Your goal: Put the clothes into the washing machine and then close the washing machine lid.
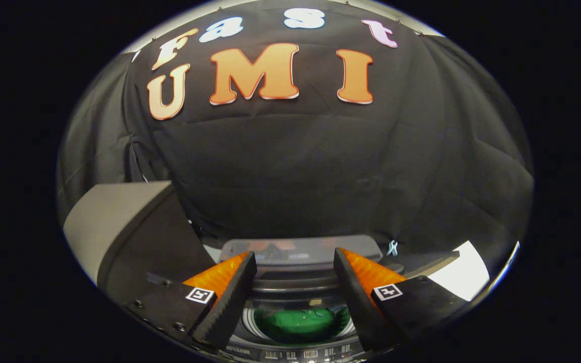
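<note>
The gripper [294, 282] hung with its two fingers spread wide and nothing between them. Each finger [230, 297] had a black ribbed inner face and an orange outer side, with a small square black-and-white marker on the block behind it.

Below the fingers, seen through the gap between them, stood the washing machine [295, 348]. Its round tub opening lay straight under the gap, and green clothes [300, 322] lay inside the tub, apart from both fingers. The near rim of the washing machine carried a row of small control markings, too small to make out. The lid [300, 250] was raised at the far side of the tub, a pale grey, glossy panel just beyond the fingertips.

Left of the washing machine stood a grey box [119, 217] with a dark side face. Right of the washing machine lay a white surface [464, 277]. A small light blue clip [392, 247] sat by the lid's right end, against the black cloth wall [321, 166] behind the machine.
</note>
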Demonstrator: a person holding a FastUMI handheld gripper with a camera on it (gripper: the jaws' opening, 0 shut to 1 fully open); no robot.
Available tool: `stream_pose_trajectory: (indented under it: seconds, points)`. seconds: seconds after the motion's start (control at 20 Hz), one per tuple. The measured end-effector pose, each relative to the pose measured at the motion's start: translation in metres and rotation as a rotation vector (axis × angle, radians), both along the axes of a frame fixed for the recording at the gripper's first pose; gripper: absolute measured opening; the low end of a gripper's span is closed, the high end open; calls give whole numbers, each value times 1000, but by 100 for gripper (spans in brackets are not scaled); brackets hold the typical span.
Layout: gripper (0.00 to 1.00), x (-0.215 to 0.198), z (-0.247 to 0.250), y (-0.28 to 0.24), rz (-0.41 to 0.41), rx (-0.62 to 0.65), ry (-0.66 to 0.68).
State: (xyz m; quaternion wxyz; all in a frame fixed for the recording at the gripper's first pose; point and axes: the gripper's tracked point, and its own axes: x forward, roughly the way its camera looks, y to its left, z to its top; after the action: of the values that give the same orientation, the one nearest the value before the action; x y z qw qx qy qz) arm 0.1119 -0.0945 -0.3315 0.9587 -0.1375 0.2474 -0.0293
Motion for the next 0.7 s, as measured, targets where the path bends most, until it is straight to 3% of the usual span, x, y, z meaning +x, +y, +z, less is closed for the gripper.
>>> stream_pose_trajectory:
  seconds: [0.25,0.7]
  points:
    - [99,-32,-26,-17,-53,42,55]
    - [99,-40,40,-42,-95,42,-44]
